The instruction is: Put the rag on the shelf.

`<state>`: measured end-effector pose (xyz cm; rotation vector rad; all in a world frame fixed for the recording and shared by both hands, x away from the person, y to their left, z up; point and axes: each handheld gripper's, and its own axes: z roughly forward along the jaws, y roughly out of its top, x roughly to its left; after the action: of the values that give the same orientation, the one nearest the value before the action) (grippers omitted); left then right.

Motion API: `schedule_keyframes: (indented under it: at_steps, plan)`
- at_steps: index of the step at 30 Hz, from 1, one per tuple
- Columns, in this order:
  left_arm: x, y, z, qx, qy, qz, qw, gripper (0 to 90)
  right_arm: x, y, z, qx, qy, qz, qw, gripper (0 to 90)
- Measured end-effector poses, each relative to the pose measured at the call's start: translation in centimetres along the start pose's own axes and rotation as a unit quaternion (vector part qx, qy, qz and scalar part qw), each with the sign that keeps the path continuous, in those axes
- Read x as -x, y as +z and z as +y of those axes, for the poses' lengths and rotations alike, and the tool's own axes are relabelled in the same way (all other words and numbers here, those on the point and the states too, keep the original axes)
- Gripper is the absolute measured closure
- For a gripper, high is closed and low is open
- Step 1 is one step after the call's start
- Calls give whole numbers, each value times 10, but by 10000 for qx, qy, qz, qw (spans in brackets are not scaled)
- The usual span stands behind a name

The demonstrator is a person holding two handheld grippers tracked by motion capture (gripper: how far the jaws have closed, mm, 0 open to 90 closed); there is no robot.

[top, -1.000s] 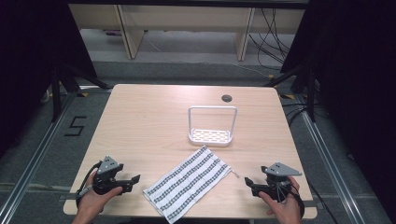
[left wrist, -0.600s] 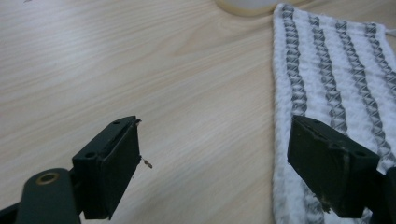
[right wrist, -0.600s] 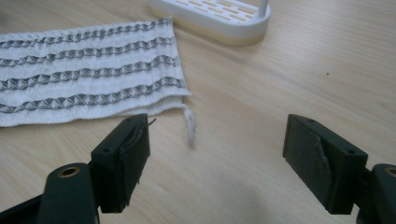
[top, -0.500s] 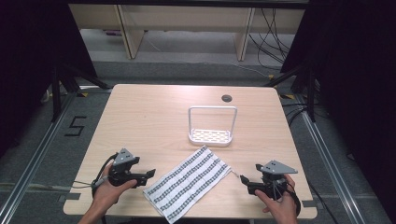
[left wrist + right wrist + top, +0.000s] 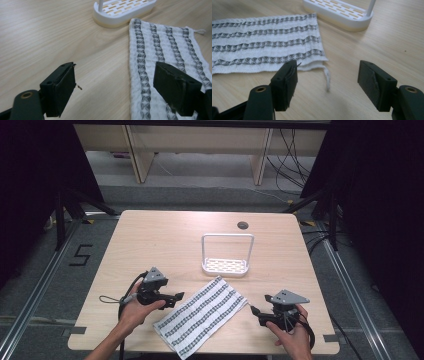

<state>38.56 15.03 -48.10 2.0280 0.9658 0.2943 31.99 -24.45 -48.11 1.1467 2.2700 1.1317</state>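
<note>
A white cloth with grey patterned stripes lies flat and slanted on the wooden table, near its front edge. My left gripper is open just left of the cloth; in the left gripper view one finger hangs over the cloth's edge and the other over bare wood. My right gripper is open a little right of the cloth's right corner. The right gripper view has the cloth and its loose hanging loop in front of the open jaws.
A white slotted rack with a tall wire handle stands just behind the cloth, also the rack and the rack in the gripper views. A round cable hole sits near the table's far edge. Dark floor and frame rails surround the table.
My left gripper has moved right and forward, up to the cloth's left edge. The right gripper has shifted slightly left toward the cloth's right corner. The cloth has not moved.
</note>
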Motion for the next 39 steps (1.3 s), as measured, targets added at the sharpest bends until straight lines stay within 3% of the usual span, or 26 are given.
schedule_keyframes:
  at_steps: [7, 13, 18, 19, 22, 29, 30, 34, 38, 39]
  plan:
    - [9, 35, 28, -200, 164, -300, 9992, 238, -6, 15, 7, -152, -145, 91, 9997, 395]
    - [20, 59, 40, -334, 375, -364, 9981, 267, -7, 25, 10, -252, -165, 64, 9995, 418]
    - [26, 74, 45, -473, 439, -429, 9970, 280, -9, 33, 13, -349, -197, 54, 9992, 426]
    - [27, 77, 46, -503, 465, -438, 9967, 280, -7, 35, 13, -307, -308, 23, 9991, 426]
    - [29, 80, 48, -516, 482, -443, 9965, 280, -8, 36, 14, -378, -200, 41, 9991, 428]
    - [36, 96, 53, -605, 545, -416, 9958, 294, -7, 42, 16, -403, -283, 85, 9987, 436]
    - [36, 99, 54, -608, 507, -428, 9959, 300, -8, 42, 15, -445, -201, 83, 9988, 442]
    - [38, 110, 56, -695, 514, -454, 9952, 319, -7, 47, 16, -445, -364, 79, 9983, 449]
    - [40, 116, 57, -761, 543, -429, 9947, 326, -9, 47, 17, -524, -265, 69, 9983, 453]
    - [42, 118, 58, -729, 507, -428, 9951, 341, -7, 49, 16, -481, -389, 65, 9981, 458]
